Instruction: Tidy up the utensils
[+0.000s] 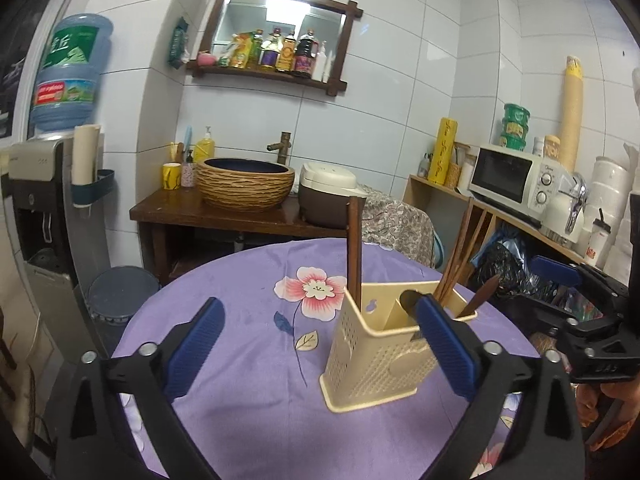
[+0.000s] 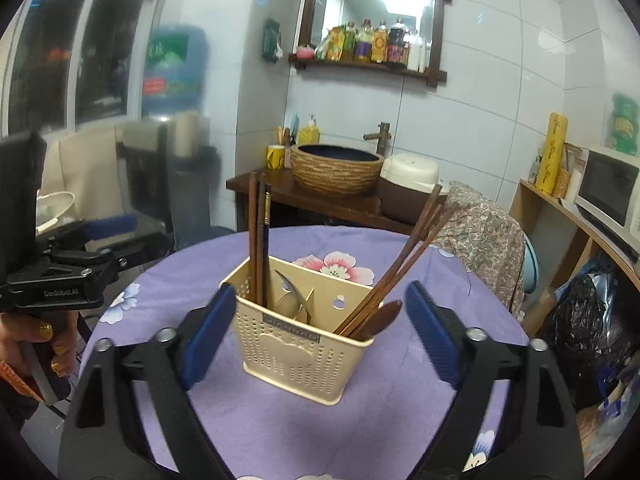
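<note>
Both grippers stand wide open and hold nothing: the left gripper (image 1: 316, 328) and the right gripper (image 2: 320, 320), blue-padded. Between the right one's pads, untouched, a cream perforated plastic utensil holder (image 2: 308, 344) stands upright on the purple flowered tablecloth (image 2: 400, 396), holding brown wooden chopsticks (image 2: 400, 264) and a wooden spoon (image 2: 382, 316).

My grippers (image 2: 320, 336) are black with ribbed blue pads (image 2: 210, 334), silver screws, white lettering, and I wear gold rings (image 2: 45, 329).

Home kitchen, rice cooker (image 1: 326, 194), microwave (image 1: 510, 174), condiment bottles (image 1: 276, 52)
</note>
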Demonstrator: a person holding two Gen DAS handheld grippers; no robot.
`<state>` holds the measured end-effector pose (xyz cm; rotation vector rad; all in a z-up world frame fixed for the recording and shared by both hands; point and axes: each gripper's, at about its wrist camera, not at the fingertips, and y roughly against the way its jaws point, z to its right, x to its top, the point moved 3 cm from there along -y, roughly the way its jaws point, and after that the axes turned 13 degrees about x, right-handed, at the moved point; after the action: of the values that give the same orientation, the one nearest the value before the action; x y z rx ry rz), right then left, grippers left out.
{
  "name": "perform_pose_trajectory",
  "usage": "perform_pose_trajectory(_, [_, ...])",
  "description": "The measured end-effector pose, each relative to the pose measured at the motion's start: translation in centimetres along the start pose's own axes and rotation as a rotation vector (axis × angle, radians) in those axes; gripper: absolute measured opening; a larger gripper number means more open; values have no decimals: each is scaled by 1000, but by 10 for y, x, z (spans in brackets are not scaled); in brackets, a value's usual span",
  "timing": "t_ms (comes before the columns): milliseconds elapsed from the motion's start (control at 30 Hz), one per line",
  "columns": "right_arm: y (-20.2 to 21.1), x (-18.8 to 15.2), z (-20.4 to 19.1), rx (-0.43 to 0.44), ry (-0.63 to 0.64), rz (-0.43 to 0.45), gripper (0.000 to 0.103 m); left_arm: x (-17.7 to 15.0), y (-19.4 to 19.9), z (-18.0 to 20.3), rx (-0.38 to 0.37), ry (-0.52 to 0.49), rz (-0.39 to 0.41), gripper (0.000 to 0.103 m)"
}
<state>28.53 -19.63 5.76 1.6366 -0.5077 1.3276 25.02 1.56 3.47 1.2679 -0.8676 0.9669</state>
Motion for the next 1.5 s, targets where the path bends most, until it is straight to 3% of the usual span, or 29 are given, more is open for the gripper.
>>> perform_pose_trajectory(200, [35,-55,-13,-24,-33,-6,97,-46,38,-6,-2,-17,-5,98])
perform_pose_trajectory(367, [54,-123,-26,-23,-115,-29,97,-94,78,2,15,-31,77,98])
perform_pose_trajectory(467, [61,-161,-43,-31,-145,-59,97,-120,94,13,3,-36,43,98])
perform_pose_trajectory(567, [75,-186,-64,-32,-157,-63,97,-130,107,20,44,-53,26,98])
perform_pose_trajectory(700, [108,-186,-85,-27,-145,6,97,-132,136,25,58,-78,99,98])
perform_pose_trajectory(867, [151,-167,-98,-81,-85,110,97,-129,169,25,56,-72,167,98])
perform_pose_trajectory(1000, [172,-156,-99,-57,-112,182,97,-131,182,26,70,-90,201,98])
perform_pose_trajectory(1500, [171,-160,-102,-54,-118,179,97,-135,184,24,63,-78,192,98])
